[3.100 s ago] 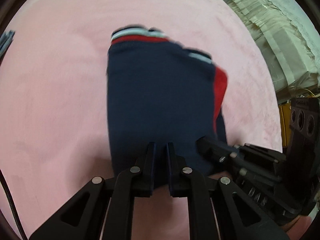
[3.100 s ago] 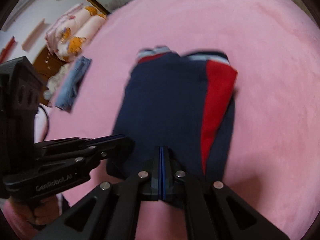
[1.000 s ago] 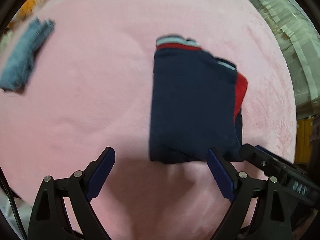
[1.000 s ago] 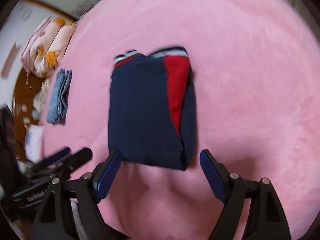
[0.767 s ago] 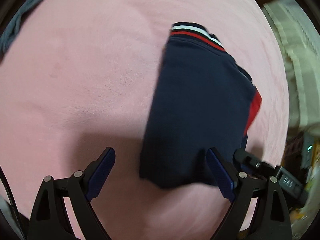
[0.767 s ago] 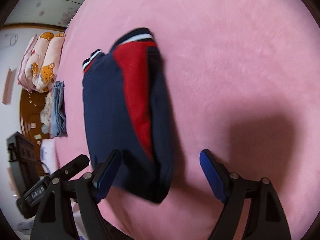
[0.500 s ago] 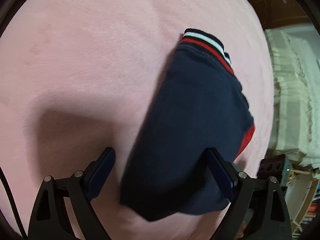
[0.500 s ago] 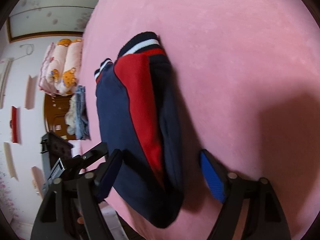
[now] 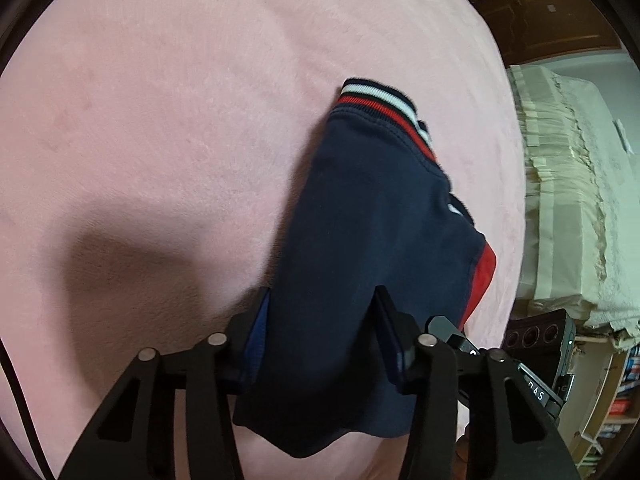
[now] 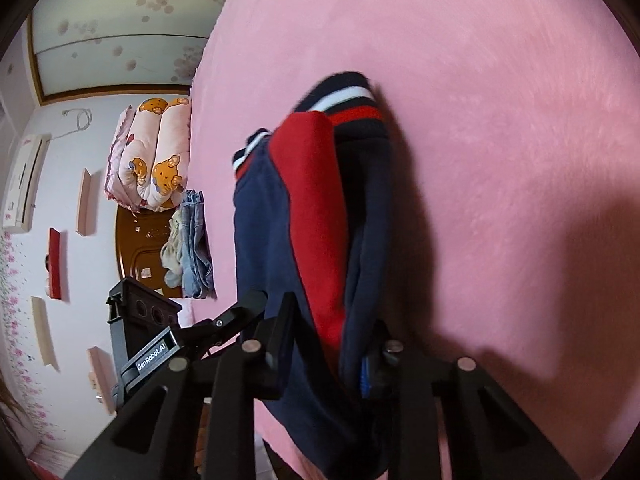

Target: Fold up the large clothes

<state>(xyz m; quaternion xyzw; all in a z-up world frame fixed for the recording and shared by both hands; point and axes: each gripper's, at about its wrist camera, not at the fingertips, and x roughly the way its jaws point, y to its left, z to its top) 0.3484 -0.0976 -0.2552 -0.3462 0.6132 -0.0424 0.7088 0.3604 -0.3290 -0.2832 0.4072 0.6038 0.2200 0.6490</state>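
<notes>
A folded navy garment (image 9: 360, 264) with a red panel and a red-white striped band lies on the pink blanket (image 9: 180, 100). My left gripper (image 9: 322, 312) has its jaws closed in around the near edge of the bundle. In the right wrist view the same garment (image 10: 316, 232) shows its red panel. My right gripper (image 10: 328, 336) grips the thick folded stack from the other side. Each gripper shows in the other's view: the right one (image 9: 520, 364) and the left one (image 10: 192, 336).
A folded teddy-bear quilt (image 10: 152, 152) and a pile of jeans (image 10: 194, 244) sit at the far edge of the bed. A cream covered stack (image 9: 572, 208) and shelves (image 9: 612, 392) stand to the right of the bed.
Both grippers were open wide and back from the bundle. They moved in to its near edge from either side and closed on it.
</notes>
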